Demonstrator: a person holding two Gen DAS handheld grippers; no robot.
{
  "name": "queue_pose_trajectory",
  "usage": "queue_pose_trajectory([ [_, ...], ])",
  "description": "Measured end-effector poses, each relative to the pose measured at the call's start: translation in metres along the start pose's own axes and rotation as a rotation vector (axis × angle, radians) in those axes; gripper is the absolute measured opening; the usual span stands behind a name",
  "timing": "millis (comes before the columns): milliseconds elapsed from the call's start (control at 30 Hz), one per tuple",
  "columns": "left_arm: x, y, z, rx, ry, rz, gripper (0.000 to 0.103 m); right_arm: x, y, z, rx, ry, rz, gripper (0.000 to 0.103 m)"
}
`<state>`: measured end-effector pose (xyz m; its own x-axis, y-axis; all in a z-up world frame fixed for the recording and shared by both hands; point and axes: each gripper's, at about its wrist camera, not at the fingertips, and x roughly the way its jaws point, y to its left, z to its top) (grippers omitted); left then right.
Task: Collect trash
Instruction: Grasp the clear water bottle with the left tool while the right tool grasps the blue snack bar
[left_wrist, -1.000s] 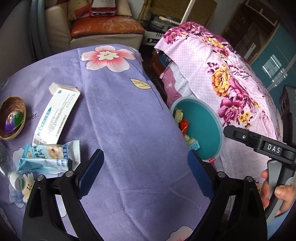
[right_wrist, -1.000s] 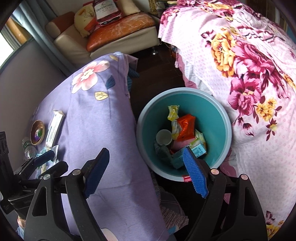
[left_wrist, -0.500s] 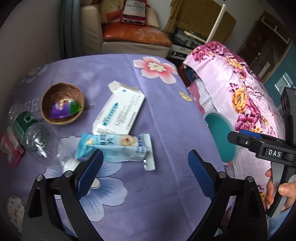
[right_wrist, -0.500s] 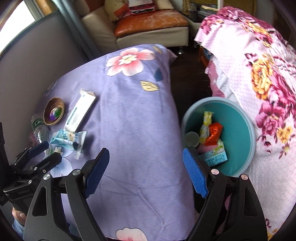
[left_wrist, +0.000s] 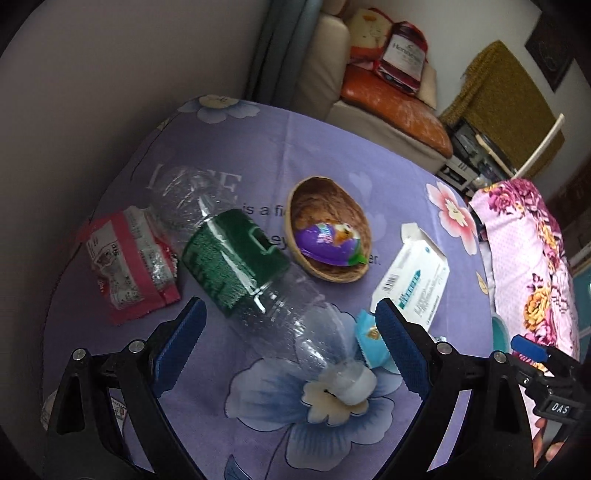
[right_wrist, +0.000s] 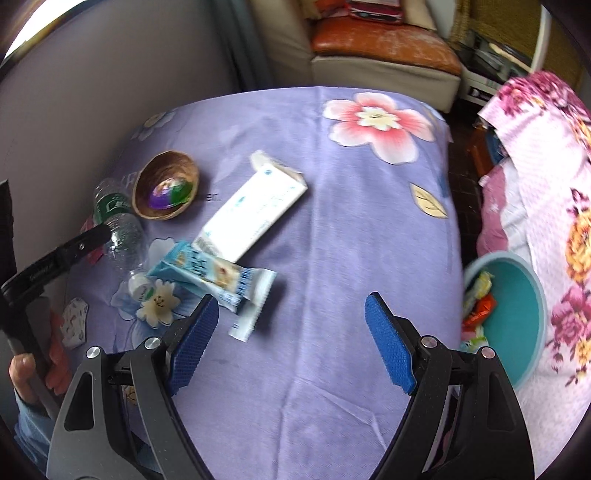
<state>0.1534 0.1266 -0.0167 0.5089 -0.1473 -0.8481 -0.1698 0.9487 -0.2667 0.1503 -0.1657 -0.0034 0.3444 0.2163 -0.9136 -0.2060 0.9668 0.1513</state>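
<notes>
Both views swung off the bin side and onto the table clutter; a second back we had the left tool (left_wrist: 288, 350) over bare cloth, and it then sat low over the bottle (left_wrist: 258, 288). Left tool was wide open and empty, jaws straddling the bottle's lower half, neither pad touching as far as we could tell. Bottle lay on its side, cap (left_wrist: 356, 382) toward us, green label up.

Right tool (right_wrist: 291, 343) was also wide open, holding nothing, hovering over bare cloth just short of the blue wrapper (right_wrist: 218, 277). That view had moved off the bin (right_wrist: 517, 317), which sat low beside the table's right edge with trash already inside.

Trash on the table:
- red wrapper (left_wrist: 129, 262), left of the bottle
- white box (left_wrist: 413, 284), right, partly overlapped by the blue wrapper in the right view
- shell bowl (left_wrist: 328, 229) with a purple-and-green piece (left_wrist: 328, 245) in it, beyond the bottle

We judged the drop-off phase over and a new pick starting: bottle for the left, blue wrapper likely for the right. Bottle looked thin and round, so closing on it could roll or crush it.
</notes>
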Motion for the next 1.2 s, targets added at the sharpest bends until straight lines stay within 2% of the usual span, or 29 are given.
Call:
queue_pose_trajectory([
  [333,0.028,0.016,0.010,-0.024,0.031,0.029,0.093,0.047,0.053,0.028,-0.146,0.055,0.068,0.078],
  [433,0.036,0.017,0.012,-0.019,0.038,0.007,0.093,0.062,0.061,0.034,-0.201,0.072,0.112,0.078],
  [633,0.043,0.012,0.007,0.048,0.045,-0.024,0.091,0.090,0.074,0.026,-0.258,0.143,0.132,0.077],
  [733,0.045,0.010,0.001,0.069,0.058,-0.058,0.088,0.093,0.078,0.014,-0.292,0.175,0.145,0.056],
  [767,0.044,0.010,0.000,0.075,0.057,-0.058,0.088,0.094,0.079,0.012,-0.302,0.185,0.146,0.046],
  [800,0.044,0.009,0.000,0.078,0.056,-0.054,0.088,0.095,0.080,0.008,-0.314,0.197,0.147,0.043],
  [1000,0.059,0.005,0.004,0.075,0.104,-0.066,0.088,0.099,0.087,0.006,-0.327,0.210,0.154,0.043],
  [1067,0.059,0.006,0.001,0.063,0.106,-0.086,0.083,0.099,0.089,0.005,-0.332,0.202,0.151,0.044],
  [1133,0.055,0.007,-0.004,0.072,0.098,-0.078,0.082,0.094,0.091,-0.003,-0.333,0.197,0.164,0.036],
  [1167,0.052,0.007,-0.008,0.078,0.101,-0.080,0.082,0.092,0.091,-0.006,-0.325,0.197,0.170,0.028],
  [1200,0.049,0.007,-0.011,0.085,0.105,-0.084,0.082,0.089,0.090,-0.010,-0.315,0.189,0.172,0.027],
])
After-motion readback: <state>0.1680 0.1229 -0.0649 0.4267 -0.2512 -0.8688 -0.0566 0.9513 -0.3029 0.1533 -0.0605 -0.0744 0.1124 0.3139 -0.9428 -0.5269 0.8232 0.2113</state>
